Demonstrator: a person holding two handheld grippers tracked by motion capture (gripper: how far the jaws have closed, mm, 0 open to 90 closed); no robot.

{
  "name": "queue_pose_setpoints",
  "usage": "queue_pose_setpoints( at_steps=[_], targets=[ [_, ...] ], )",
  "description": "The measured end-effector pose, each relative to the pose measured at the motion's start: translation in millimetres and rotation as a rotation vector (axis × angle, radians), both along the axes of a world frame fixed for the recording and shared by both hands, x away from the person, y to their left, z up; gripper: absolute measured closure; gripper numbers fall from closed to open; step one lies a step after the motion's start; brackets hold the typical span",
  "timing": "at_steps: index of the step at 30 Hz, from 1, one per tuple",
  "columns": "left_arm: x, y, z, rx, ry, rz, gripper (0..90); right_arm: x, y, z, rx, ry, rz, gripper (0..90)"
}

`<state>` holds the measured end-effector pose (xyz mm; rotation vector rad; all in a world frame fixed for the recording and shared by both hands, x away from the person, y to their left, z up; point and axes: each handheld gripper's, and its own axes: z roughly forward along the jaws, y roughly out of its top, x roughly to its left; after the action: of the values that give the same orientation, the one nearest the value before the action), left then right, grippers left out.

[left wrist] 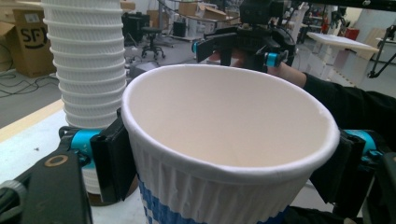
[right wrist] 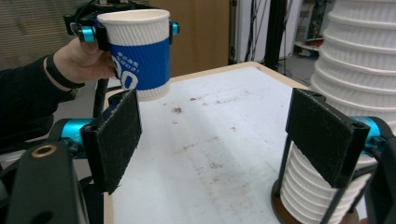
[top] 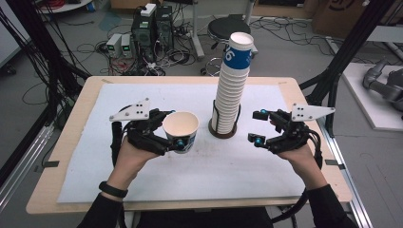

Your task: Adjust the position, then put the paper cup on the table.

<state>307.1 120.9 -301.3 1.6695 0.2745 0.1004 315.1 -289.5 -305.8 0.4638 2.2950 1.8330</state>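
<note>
Paper cup (top: 181, 129), white inside with a blue band outside, mouth up and standing straight. Up off the white mat (top: 142, 95), not touching it. Just left of the tall stack of cups (top: 233, 90), near but apart from it.

Clamped on two sides by the left gripper (top: 173, 127), with the black pads (left wrist: 109, 161) flat on the bumpy wall, a little under the rim. Squeeze softly here. Thin paper, so probably easy to squash out of round, and a squashed cup likely won't slide onto another one.

Looks like a cup meant for the top of the stack. To do it well, lift first, higher than the top cup. Only then move across. Going sideways too low would probably bump the tower and tip it. Hold the cup level, line up the bottom with the open mouth on top, then come straight down and let go gently.

Right gripper (top: 255, 127) waiting just right of the stack, jaws wide apart, nothing between them. Good spot for helping: close lightly around the low part of the stack, near the dark round holder (top: 223, 133), to stop any wobble. No hard grab there either.
</note>
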Motion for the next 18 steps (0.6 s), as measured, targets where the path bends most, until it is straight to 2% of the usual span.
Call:
queue_pose_setpoints(
  at_steps=[18],
  targets=[
    [-2.3,-7.2,5.9,-0.002,-0.013,-0.022,22.1,0.1,-8.2,0.6,0.001,-0.008,-0.037,18.7]
  ],
)
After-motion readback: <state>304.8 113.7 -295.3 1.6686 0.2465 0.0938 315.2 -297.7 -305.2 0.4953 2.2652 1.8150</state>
